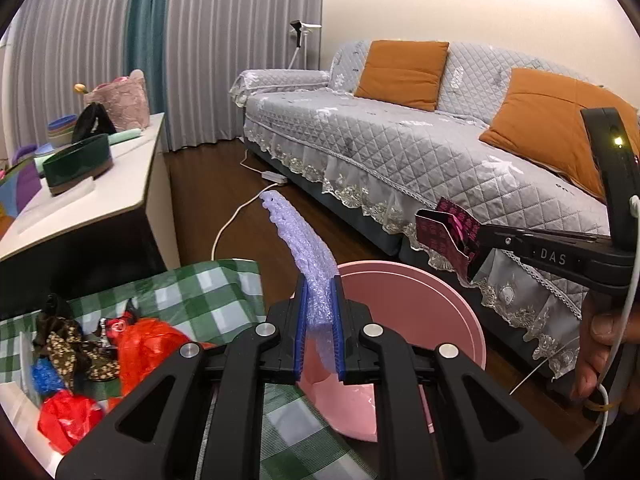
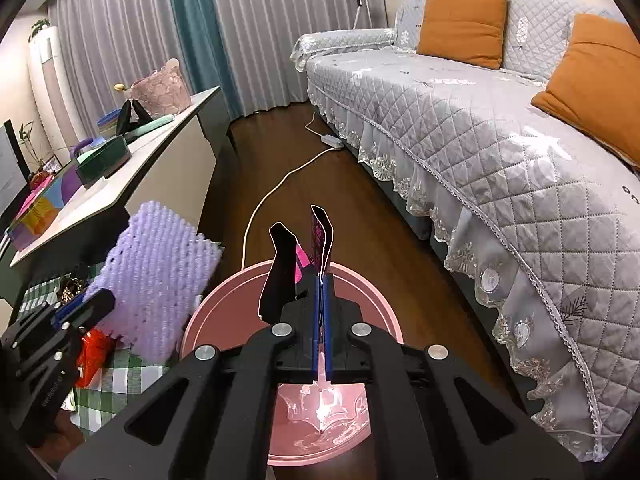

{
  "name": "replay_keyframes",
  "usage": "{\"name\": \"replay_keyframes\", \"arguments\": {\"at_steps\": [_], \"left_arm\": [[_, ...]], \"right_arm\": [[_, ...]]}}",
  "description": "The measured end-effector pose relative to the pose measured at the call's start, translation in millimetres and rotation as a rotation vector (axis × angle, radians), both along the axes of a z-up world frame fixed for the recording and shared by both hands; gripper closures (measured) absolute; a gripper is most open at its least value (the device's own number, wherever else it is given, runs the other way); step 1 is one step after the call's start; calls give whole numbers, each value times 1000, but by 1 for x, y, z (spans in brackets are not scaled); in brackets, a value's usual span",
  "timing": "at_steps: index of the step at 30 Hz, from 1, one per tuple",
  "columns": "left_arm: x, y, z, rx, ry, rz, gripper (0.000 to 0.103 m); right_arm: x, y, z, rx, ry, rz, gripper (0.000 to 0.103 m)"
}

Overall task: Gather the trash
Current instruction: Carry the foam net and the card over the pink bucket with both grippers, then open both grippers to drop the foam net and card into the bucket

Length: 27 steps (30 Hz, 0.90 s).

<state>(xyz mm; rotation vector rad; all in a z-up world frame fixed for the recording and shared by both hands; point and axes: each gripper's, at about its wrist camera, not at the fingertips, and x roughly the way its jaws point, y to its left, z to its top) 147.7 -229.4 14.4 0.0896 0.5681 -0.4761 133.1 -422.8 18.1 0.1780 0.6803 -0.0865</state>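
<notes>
Left wrist view: the left gripper [image 1: 320, 304] pinches a sheet of lilac bubble wrap [image 1: 298, 236] between its blue pads, and the sheet curls up and away from the jaws above the near rim of a pink bin [image 1: 460, 308] standing on the dark wood floor [image 1: 208, 184]. To the right, the right gripper [image 1: 476, 248], held by a hand [image 1: 600, 356], is clamped on a flattened dark carton with pink print [image 1: 446, 230] above the bin's far rim, on the sofa side. In the right wrist view the same carton [image 2: 280, 272] stands up out of the closed jaws over the bin's mouth [image 2: 224, 296], with a clear liner catching light at the bottom. Left of the bin lies a green checked cloth [image 1: 200, 292] carrying red plastic bags [image 1: 148, 344], a blue scrap [image 1: 46, 376] and a brown patterned piece [image 1: 68, 344]. Beyond stand a white counter [image 1: 120, 188] and a grey quilted sofa [image 1: 380, 148] with orange cushions [image 1: 404, 72]; a white cable [image 1: 236, 216] trails across the floor.
</notes>
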Motion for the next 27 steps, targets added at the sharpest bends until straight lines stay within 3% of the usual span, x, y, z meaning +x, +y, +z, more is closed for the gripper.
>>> {"name": "replay_keyframes", "arguments": {"at_steps": [27], "left_arm": [[3,-12,-2,6,6,-24,92]], "right_arm": [[2,-3,-2,2,2,-2,101]]}}
